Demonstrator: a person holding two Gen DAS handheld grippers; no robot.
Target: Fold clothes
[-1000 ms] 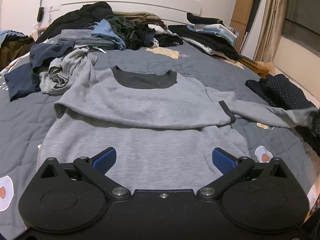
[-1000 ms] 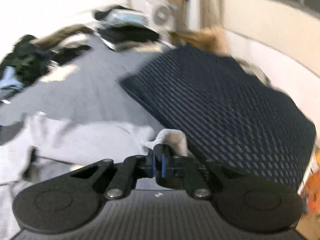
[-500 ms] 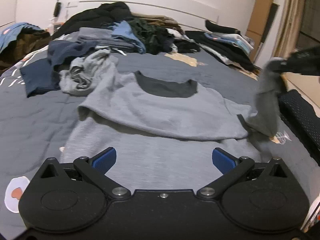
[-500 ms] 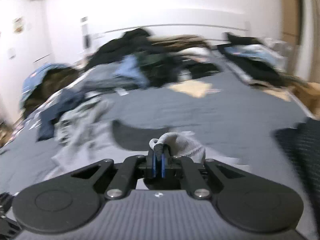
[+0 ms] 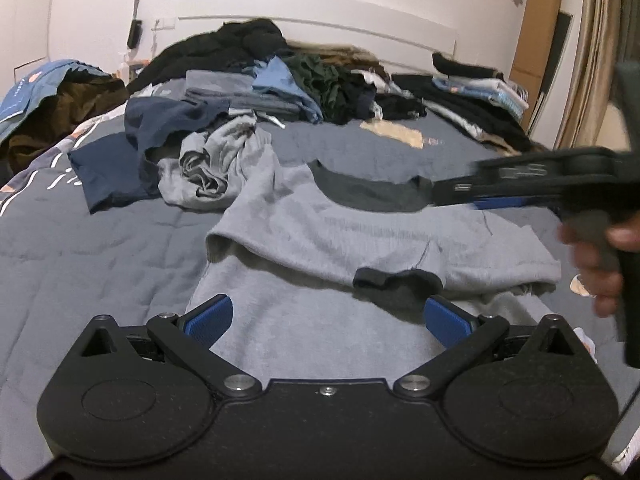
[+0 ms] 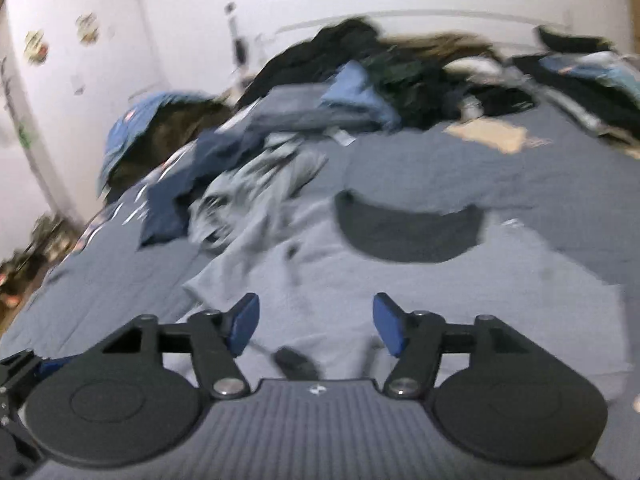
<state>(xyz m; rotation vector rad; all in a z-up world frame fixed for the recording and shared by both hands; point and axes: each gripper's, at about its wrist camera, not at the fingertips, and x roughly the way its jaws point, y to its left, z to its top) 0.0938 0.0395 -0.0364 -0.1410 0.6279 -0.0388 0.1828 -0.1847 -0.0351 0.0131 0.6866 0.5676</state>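
Note:
A grey sweatshirt (image 5: 320,232) with a dark collar (image 5: 372,194) lies flat on the bed, its top part folded down over the body. Its right sleeve is laid across the chest, and the dark cuff (image 5: 394,280) rests near the middle. My left gripper (image 5: 328,318) hovers open over the hem with nothing between its blue pads. In the left wrist view my right gripper (image 5: 460,196) reaches in from the right above the collar, held by a hand (image 5: 600,264). In its own view the right gripper (image 6: 316,322) is open above the sweatshirt (image 6: 400,292), and the cuff (image 6: 294,360) lies just below it.
A crumpled grey garment (image 5: 212,164) and a navy one (image 5: 132,152) lie left of the sweatshirt. Piles of dark and blue clothes (image 5: 280,80) cover the head of the bed, with folded stacks (image 5: 480,92) at the far right. Grey quilt (image 5: 100,248) shows at the left.
The right gripper carried the right sleeve leftward over the chest, then opened and let it go. The sleeve now lies folded across the body. The left gripper stayed open over the hem.

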